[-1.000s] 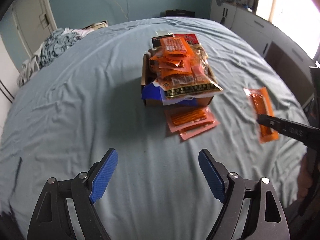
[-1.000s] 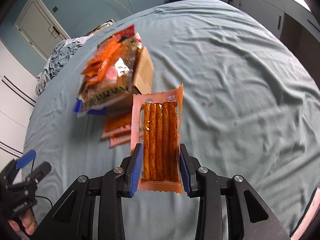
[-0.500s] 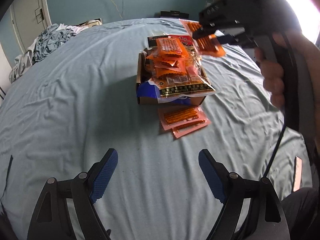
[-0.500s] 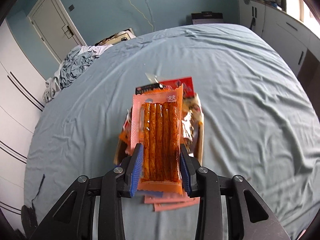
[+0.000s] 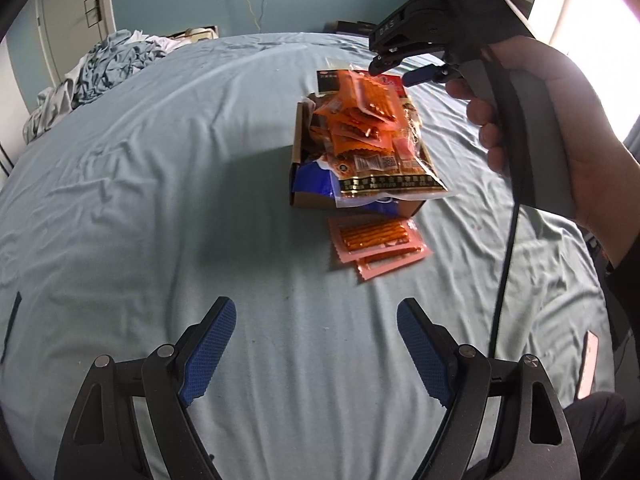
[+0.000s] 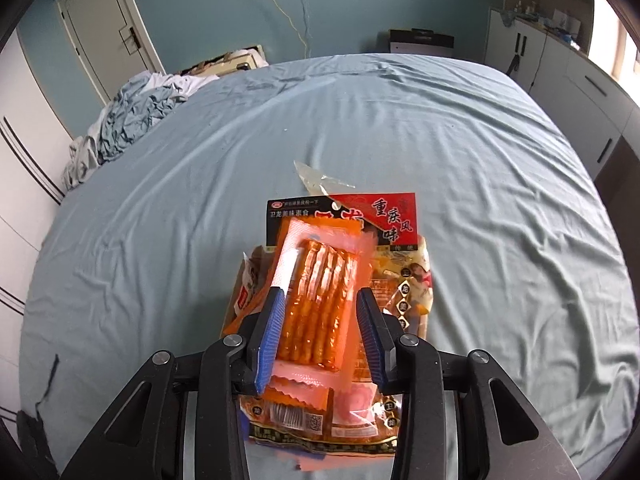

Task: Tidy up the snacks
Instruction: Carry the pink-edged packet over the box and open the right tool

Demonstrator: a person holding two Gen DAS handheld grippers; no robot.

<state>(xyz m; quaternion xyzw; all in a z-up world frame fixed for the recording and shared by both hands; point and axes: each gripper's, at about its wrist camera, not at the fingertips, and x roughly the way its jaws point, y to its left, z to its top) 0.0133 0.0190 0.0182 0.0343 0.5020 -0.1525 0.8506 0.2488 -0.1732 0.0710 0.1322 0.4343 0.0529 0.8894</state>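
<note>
Now, snack packet: (image 6: pixel 316 312) a flat, glossy pink-orange sachet of ribbed sticks, lying on the heap, between my right pads, apart from both.
Box: (image 5: pixel 297 152) shallow brown cardboard, overfilled with crinkly orange packs.
Loose packets: (image 5: pixel 376 242) two flat serrated-edged sachets just beside the box.
Right gripper: (image 6: pixel 320 332) I have it parted narrowly, gripping nothing.
Left gripper: (image 5: pixel 316 350) wide, textured blue pads, holding nothing.
Bed: (image 5: pixel 160 184) wrinkled pale-blue sheet.

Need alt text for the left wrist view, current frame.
The right tool, gripped by a hand, hovers over an overfilled cardboard box of orange snack packets on a blue bedsheet. Two more packets lie in front of the box; the left tool is open and empty below.
</note>
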